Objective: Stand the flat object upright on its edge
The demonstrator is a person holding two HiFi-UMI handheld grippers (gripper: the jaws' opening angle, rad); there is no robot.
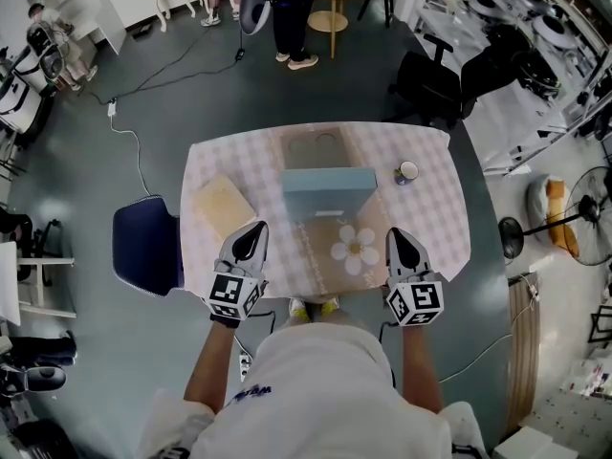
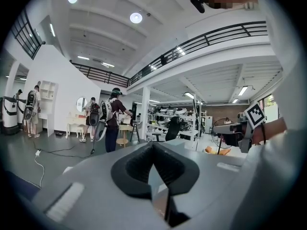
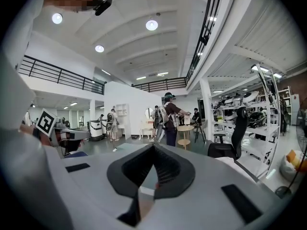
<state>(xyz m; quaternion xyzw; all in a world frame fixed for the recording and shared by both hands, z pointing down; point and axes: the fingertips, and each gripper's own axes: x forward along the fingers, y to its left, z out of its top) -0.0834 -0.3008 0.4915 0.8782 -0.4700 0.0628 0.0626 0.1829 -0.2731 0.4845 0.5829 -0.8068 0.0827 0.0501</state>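
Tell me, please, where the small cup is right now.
In the head view, the small cup stands on the right side of the table, near its far edge, just right of the light blue box.

A flat tan board lies just ahead of the left jaws. A tall blue box stands farther out, between both jaws. Ahead of the right jaws, bare counter reaches a small cup.
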